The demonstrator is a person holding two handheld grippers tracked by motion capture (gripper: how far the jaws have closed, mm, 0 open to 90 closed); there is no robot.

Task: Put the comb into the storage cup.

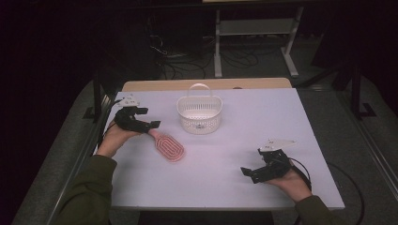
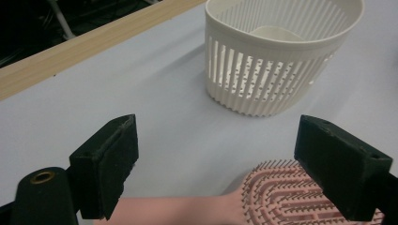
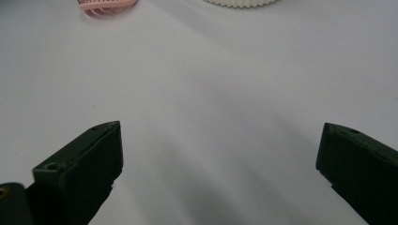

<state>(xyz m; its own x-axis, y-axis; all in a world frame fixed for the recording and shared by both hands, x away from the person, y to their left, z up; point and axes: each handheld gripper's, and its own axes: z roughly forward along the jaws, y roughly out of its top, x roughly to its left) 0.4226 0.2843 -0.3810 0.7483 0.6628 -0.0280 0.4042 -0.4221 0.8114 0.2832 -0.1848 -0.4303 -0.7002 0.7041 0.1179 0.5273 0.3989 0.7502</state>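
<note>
A pink paddle hairbrush [image 1: 169, 146] lies bristles up on the white table, left of the middle, with its handle pointing toward my left gripper [image 1: 151, 125]. In the left gripper view, the handle of the hairbrush [image 2: 187, 208] runs between the jaws of the left gripper [image 2: 216, 164], which stand wide apart and clear of it. The bristled head sits under the right-hand jaw. My right gripper [image 1: 248, 173] rests near the front right of the table. Its jaws are spread over bare tabletop, with nothing between them, in the right gripper view [image 3: 220, 164].
A white slatted basket [image 1: 199, 114] with a hoop handle stands at the back middle, just beyond the brush; the same basket [image 2: 277, 61] is ahead of the left jaws. A wooden strip [image 1: 206, 84] borders the table's far edge. Cables and a metal frame lie on the dark floor behind.
</note>
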